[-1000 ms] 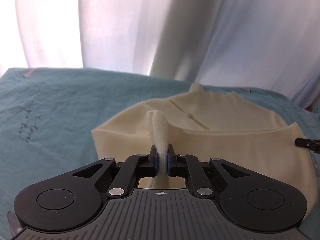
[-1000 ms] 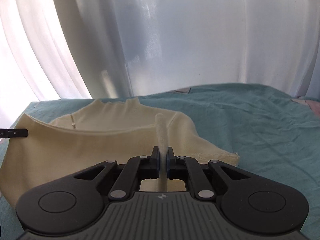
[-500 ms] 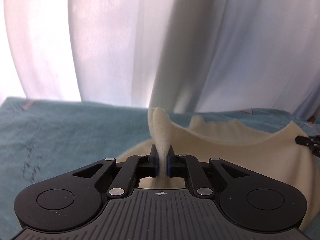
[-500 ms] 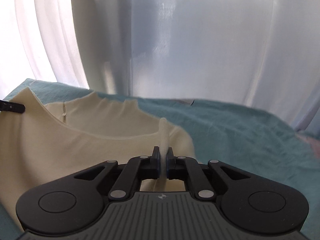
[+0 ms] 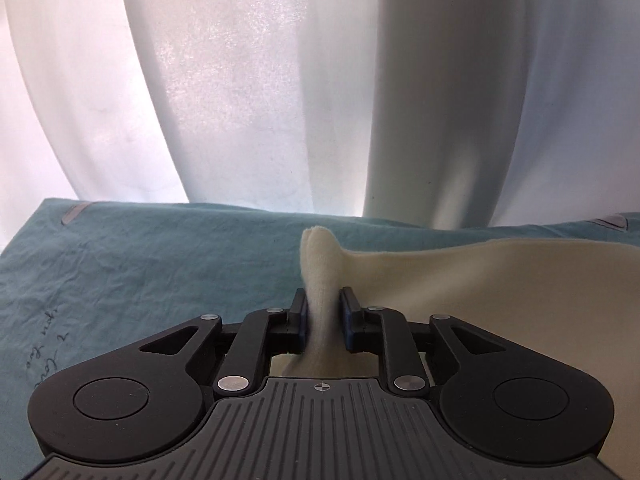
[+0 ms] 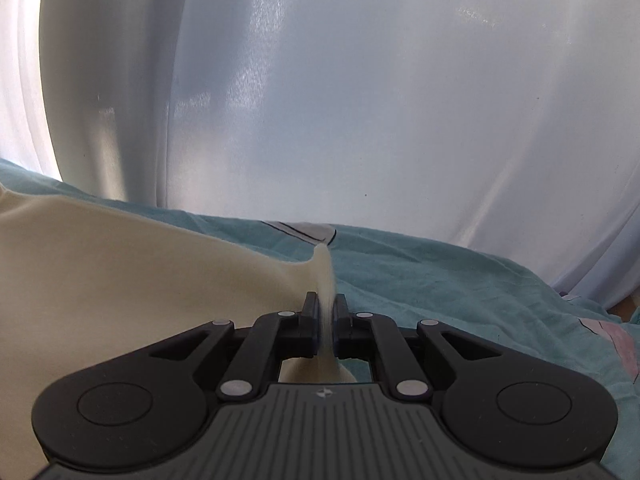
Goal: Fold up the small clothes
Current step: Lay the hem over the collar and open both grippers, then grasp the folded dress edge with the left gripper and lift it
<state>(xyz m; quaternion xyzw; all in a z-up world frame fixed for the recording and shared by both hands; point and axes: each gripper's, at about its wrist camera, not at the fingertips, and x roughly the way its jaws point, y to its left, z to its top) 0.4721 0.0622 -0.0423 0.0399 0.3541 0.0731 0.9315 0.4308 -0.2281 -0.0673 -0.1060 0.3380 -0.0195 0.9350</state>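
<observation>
A cream garment (image 5: pixel 480 288) lies on the teal sheet (image 5: pixel 160 260). In the left wrist view a pinched corner of it stands up between the jaws of my left gripper (image 5: pixel 323 300). Those jaws are opening: the cloth leans on the left pad and a thin gap shows at the right pad. In the right wrist view my right gripper (image 6: pixel 326 304) is shut on another corner of the garment (image 6: pixel 120 280), which spreads away to the left. Neither view shows the other gripper.
White curtains (image 5: pixel 320 80) hang right behind the far edge of the sheet (image 6: pixel 440 280). Dark handwriting marks the sheet at the left of the left wrist view. A pink patterned patch (image 6: pixel 620 340) shows at the far right.
Both grippers have carried the garment's edge forward towards the curtain, covering the neckline part seen earlier. The left jaws, shut before, have parted a little.
</observation>
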